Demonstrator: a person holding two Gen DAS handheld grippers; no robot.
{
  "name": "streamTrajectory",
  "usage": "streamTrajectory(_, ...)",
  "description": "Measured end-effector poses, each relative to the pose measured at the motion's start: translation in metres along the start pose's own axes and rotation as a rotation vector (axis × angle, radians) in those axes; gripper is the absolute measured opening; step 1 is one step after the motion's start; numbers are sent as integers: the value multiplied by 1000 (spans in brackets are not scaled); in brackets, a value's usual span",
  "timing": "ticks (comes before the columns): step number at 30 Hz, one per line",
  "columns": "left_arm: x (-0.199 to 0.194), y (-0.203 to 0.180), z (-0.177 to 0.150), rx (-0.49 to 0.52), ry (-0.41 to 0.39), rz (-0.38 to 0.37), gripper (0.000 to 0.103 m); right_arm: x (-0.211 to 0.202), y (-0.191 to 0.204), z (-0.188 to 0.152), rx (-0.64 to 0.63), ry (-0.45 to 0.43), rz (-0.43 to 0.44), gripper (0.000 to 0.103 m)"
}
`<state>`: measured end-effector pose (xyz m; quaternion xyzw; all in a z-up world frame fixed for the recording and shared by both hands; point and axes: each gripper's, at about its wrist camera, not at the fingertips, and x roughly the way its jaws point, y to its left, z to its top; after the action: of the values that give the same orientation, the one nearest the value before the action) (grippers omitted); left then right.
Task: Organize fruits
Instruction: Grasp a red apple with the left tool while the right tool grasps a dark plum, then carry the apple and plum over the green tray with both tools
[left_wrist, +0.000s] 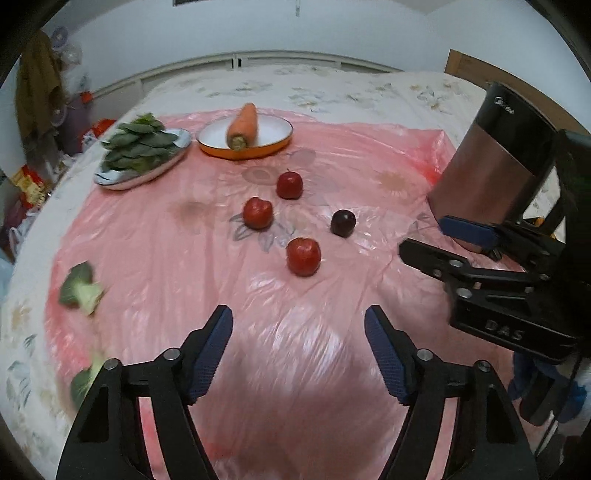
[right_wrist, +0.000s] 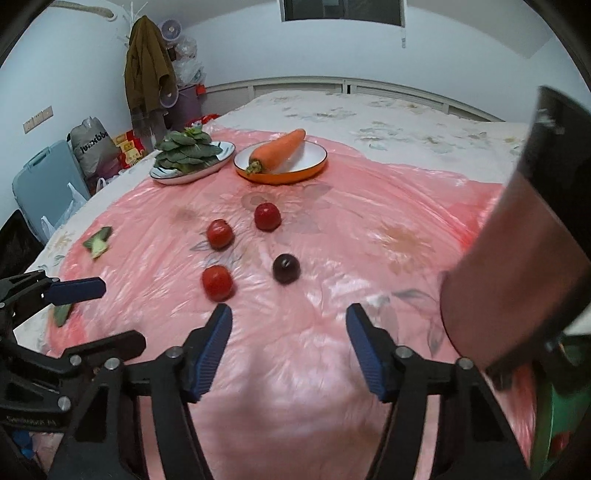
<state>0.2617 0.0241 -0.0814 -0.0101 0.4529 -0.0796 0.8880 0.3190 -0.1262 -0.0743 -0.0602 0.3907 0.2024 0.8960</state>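
Note:
Three red fruits lie on the pink plastic sheet (left_wrist: 147, 229): a near one (left_wrist: 303, 256) (right_wrist: 217, 282), a left one (left_wrist: 258, 212) (right_wrist: 220, 233) and a far one (left_wrist: 289, 185) (right_wrist: 267, 216). A dark plum (left_wrist: 343, 222) (right_wrist: 286, 268) lies to their right. My left gripper (left_wrist: 298, 325) is open and empty, hovering short of the near red fruit. My right gripper (right_wrist: 289, 321) is open and empty, just short of the plum; it also shows in the left wrist view (left_wrist: 421, 236).
An orange-rimmed plate (left_wrist: 275, 138) (right_wrist: 314, 157) holds a carrot (left_wrist: 243, 125) (right_wrist: 277, 149). A plate of leafy greens (left_wrist: 138, 147) (right_wrist: 188, 153) stands left of it. Broccoli pieces (left_wrist: 81, 288) (right_wrist: 98, 243) lie at the left. A tall copper-and-black container (left_wrist: 487, 166) (right_wrist: 524, 258) stands at the right.

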Motion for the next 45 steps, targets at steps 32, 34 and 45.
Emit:
streamTrajectory(32, 101, 1, 39, 34, 175, -36, 27, 114, -16, 32, -33, 190, 172, 14)
streamTrajectory(34, 100, 5, 39, 18, 168, -53, 27, 112, -18, 32, -19, 182, 174, 14)
streamTrajectory(45, 89, 15, 40, -51, 131, -98, 27, 86, -36, 28, 79, 118, 171, 13)
